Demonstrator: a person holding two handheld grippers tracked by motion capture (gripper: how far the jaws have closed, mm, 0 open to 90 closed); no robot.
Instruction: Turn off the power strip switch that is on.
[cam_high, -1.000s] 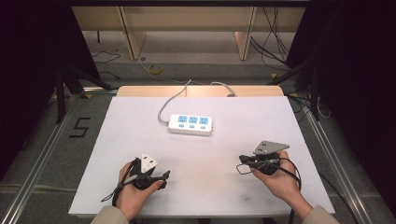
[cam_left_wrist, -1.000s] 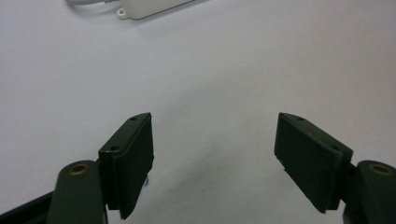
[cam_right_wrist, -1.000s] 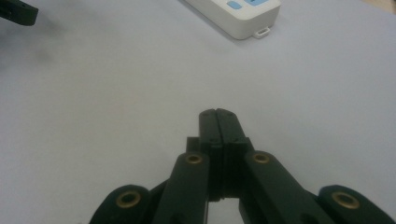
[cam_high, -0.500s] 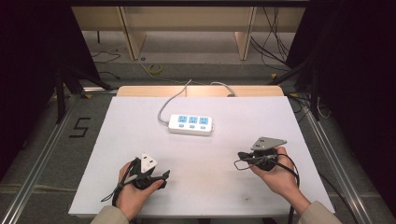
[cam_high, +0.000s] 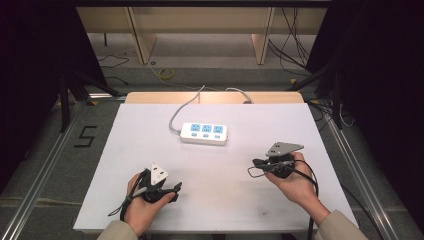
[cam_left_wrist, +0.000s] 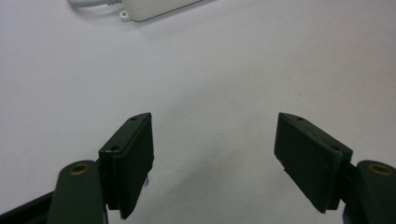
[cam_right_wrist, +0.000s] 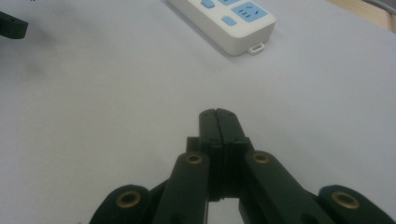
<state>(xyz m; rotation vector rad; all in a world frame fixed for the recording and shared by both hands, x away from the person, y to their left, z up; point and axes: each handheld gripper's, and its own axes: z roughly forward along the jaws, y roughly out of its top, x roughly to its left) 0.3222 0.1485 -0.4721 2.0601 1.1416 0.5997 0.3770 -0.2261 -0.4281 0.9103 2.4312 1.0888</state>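
High view first: my left gripper rests low at the lower left of the frame on the white table, held in my left hand, and my right gripper sits at the lower right in my right hand. The power strip lies flat at the frame's centre, well apart from both grippers, with nothing plugged into its three blue sockets; its grey cable runs to the table's far edge and on out of sight. Against the earlier frames, my right gripper has drifted slightly toward the centre and tilted its grey plate, while my left one looks unchanged and the strip has not shifted. From this height I cannot read either gripper's jaws.

Left gripper view: my left gripper has its jaws spread wide, released, with only bare table between them. One corner of the power strip shows at the upper left, cut off by the frame's top edge.

Right gripper view: my right gripper is clenched, its two jaws pressed flat together on nothing. The power strip lies at the upper middle, its far end cut off. A dark jaw tip of my left gripper pokes in at the upper left edge, the remainder out of frame.
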